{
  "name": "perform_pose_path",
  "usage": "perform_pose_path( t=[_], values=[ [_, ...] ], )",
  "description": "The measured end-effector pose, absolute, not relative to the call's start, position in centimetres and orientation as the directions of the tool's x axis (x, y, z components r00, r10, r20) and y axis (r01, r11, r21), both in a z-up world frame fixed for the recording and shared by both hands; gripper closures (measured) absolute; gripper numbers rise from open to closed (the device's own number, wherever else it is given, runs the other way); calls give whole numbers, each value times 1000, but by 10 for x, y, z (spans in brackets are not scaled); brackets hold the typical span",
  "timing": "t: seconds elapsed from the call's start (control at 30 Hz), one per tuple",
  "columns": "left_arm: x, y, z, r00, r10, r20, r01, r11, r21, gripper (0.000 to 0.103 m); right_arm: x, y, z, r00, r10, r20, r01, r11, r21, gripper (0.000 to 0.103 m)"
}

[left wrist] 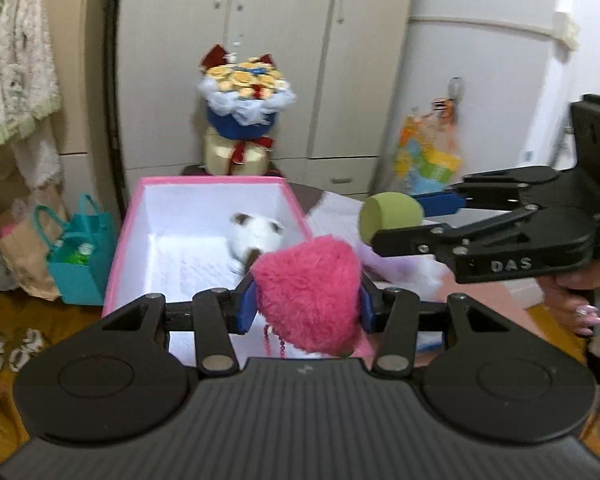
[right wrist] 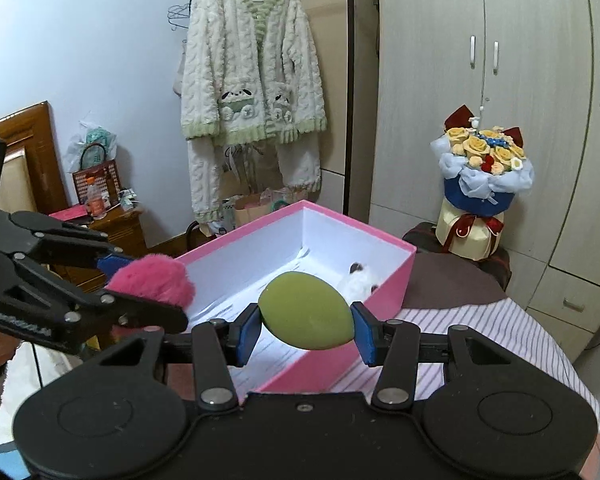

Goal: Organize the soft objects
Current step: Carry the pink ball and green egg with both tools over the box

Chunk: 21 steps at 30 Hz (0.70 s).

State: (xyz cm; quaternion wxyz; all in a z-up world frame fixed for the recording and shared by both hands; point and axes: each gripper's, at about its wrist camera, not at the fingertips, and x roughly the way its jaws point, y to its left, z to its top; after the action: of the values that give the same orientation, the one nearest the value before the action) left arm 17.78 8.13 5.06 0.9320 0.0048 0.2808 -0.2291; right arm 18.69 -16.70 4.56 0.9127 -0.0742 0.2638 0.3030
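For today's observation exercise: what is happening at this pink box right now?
A person is holding a two-finger gripper in each hand. The left gripper is clamped on a fluffy hot-pink plush toy, and the right gripper is clamped on a smooth olive-green egg-shaped soft toy. Both are held above the open pink cardboard box with white lining, where a white-and-brown plush animal already lies.

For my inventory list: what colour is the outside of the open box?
Pink outside, white inside. The box shows best in the right wrist view.
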Motion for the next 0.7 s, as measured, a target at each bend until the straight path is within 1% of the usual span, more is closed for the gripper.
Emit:
perform_pose_path(
  t=[0.1, 0.23, 0.37, 0.5, 0.6, 0.7],
  values=[
    [215, 85, 47, 741, -382, -551, 385, 915, -116, 56, 213, -156, 40, 668, 512, -541, -605, 797, 7, 49],
    [254, 95, 39, 798, -312, -516, 307, 947, -98, 56, 249, -137, 28, 667, 498, -554, -619, 784, -41, 49],
    [297, 98, 27, 750, -321, -579, 286, 946, -154, 56, 276, -117, 10, 668, 473, -574, -630, 770, -98, 49],
    [335, 91, 17, 736, -263, -623, 256, 961, -104, 56, 305, -101, 2, 643, 483, -595, -672, 728, -135, 49],
    [358, 87, 10, 711, -251, -657, 255, 963, -92, 56, 332, -94, -5, 613, 474, -632, -689, 713, -134, 49],
    [368, 83, 7, 711, -233, -663, 255, 965, -65, 56, 356, -87, -12, 593, 459, -661, -704, 694, -150, 49]
  ],
)
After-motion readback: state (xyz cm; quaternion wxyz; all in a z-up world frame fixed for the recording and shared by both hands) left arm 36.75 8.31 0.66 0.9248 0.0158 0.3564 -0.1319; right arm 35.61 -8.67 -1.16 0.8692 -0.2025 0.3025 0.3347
